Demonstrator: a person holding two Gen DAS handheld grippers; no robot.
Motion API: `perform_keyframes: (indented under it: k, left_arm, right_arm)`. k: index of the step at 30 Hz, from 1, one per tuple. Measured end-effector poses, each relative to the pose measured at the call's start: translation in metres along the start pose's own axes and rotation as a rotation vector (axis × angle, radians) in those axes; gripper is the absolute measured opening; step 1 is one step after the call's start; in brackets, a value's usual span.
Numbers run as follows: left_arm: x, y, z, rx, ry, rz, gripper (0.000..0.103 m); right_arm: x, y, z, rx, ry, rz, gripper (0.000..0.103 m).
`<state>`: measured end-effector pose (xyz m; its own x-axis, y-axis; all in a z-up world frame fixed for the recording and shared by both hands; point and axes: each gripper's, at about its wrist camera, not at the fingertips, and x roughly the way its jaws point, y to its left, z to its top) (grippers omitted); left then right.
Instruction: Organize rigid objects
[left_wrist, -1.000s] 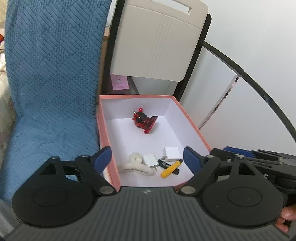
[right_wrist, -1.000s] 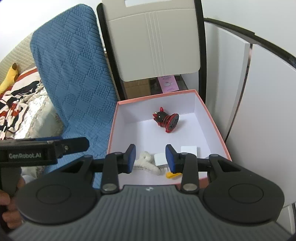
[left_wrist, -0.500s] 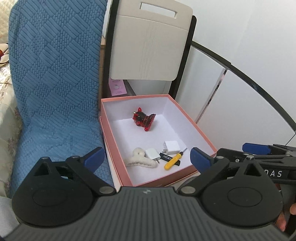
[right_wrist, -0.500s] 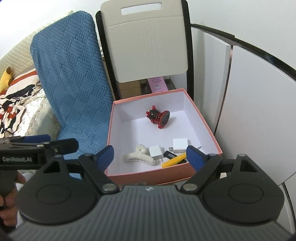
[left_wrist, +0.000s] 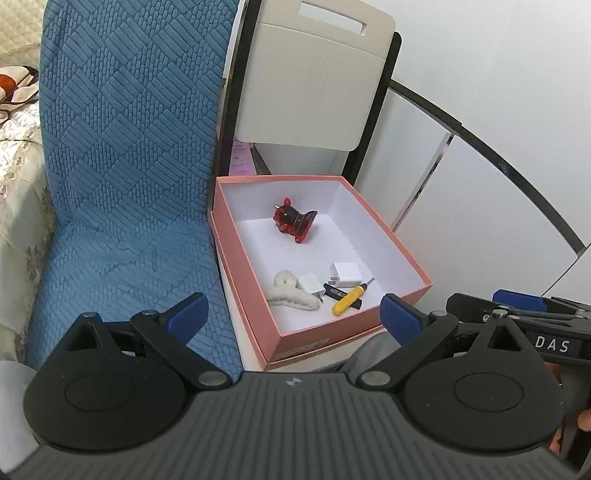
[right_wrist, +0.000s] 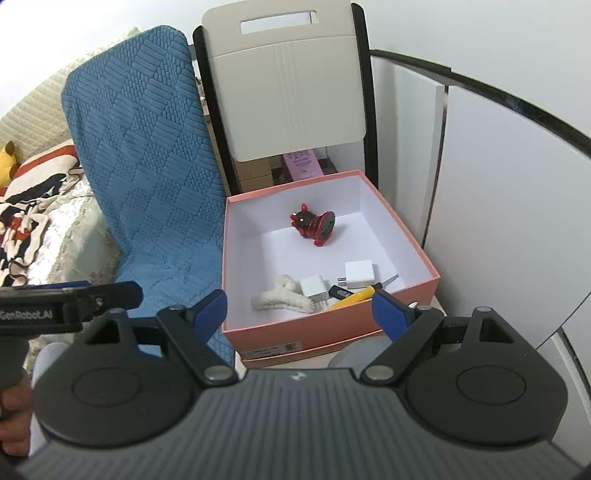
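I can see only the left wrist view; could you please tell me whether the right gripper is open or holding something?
Observer: The right gripper is open, its jaws wide apart with nothing between them.
Operator: Thank you. Is anything stored beneath the beige chair behind the pink box?
Observer: Yes, brown cardboard boxes are stacked under its seat.
Operator: And is there anything on the bed that I cannot see?
Observer: A yellow plush toy lies at its far left edge.

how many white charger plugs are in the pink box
2: one beside the fluffy hair clip, the other just right of it, near the yellow screwdriver. None seems hidden.
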<state>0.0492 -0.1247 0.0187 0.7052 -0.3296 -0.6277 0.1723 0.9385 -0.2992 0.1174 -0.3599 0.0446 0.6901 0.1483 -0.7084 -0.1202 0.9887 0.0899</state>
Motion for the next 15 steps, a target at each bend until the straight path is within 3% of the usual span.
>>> perform_keyframes:
  k: [15]
  left_arm:
    - [-0.014, 0.007, 0.0, -0.023, -0.036, -0.003, 0.101]
  right_arm:
    - [-0.006, 0.012, -0.003, -0.026, -0.015, -0.025, 0.087]
